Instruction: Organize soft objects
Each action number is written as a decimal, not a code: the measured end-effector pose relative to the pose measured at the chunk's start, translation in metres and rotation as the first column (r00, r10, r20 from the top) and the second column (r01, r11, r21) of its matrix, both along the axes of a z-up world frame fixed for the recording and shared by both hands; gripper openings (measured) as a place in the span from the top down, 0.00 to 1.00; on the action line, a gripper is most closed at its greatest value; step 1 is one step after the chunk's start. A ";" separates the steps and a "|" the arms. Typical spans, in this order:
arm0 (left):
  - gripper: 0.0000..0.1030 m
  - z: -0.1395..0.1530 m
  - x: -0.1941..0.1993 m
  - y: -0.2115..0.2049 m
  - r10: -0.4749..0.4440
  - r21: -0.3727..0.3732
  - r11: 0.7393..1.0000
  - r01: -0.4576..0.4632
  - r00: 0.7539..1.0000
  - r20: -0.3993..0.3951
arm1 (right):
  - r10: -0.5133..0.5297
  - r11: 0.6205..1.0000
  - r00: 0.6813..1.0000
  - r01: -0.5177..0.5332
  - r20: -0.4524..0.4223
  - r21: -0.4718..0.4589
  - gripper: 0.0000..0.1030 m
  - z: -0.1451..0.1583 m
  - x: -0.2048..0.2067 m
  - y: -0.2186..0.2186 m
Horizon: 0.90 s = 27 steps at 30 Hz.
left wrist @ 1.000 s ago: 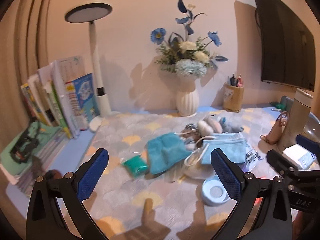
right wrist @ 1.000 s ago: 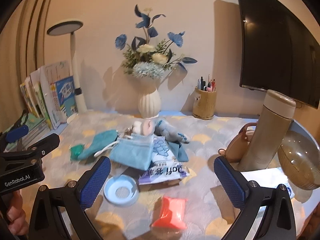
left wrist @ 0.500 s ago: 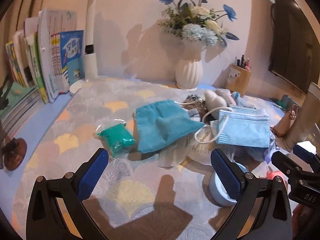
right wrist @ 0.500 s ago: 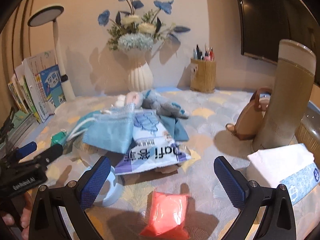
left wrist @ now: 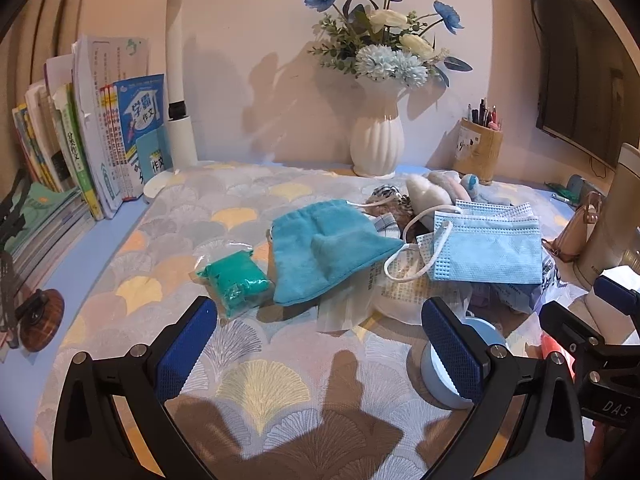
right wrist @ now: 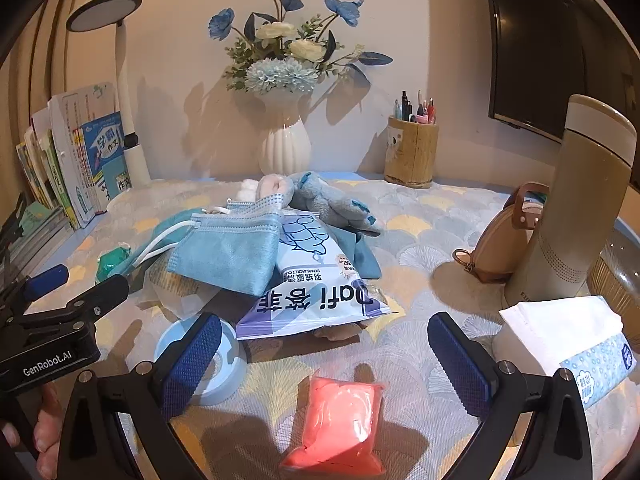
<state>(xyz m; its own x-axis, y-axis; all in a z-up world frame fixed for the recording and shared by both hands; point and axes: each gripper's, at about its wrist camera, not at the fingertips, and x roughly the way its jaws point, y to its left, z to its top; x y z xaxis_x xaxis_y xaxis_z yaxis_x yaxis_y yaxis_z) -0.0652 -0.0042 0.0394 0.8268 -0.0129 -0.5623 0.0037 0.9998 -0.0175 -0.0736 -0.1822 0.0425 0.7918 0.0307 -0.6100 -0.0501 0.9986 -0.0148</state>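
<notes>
2 handheld grippers hover above a heap of soft things on a patterned table [left wrist: 248, 364]. The left gripper [left wrist: 320, 344] has its fingers wide and empty, with a green packet [left wrist: 234, 280] and a blue cloth pouch [left wrist: 320, 252] just ahead. The right gripper [right wrist: 324, 354] is also wide and empty, with a pink packet [right wrist: 340, 420] lying between its fingers. Sorting seems not yet begun; a likely next move is lowering onto 1 packet and closing gently.

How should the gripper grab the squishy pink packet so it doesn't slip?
Probably across the pink packet's narrow middle, coming straight down. It lies flat and alone before the open right gripper, its long sides roughly facing the fingers, so the pads can pinch its soft bulge.
</notes>
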 end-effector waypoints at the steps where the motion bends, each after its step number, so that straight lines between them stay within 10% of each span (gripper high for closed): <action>1: 0.01 0.000 0.000 0.000 -0.002 0.001 1.000 0.002 1.000 -0.002 | 0.001 1.000 1.000 -0.001 -0.002 -0.001 0.00 0.000 0.000 0.000; 27: 0.01 -0.004 0.002 0.003 -0.008 -0.041 0.999 0.007 1.000 -0.020 | 0.010 1.000 0.999 -0.010 -0.038 0.008 0.00 -0.003 0.005 0.003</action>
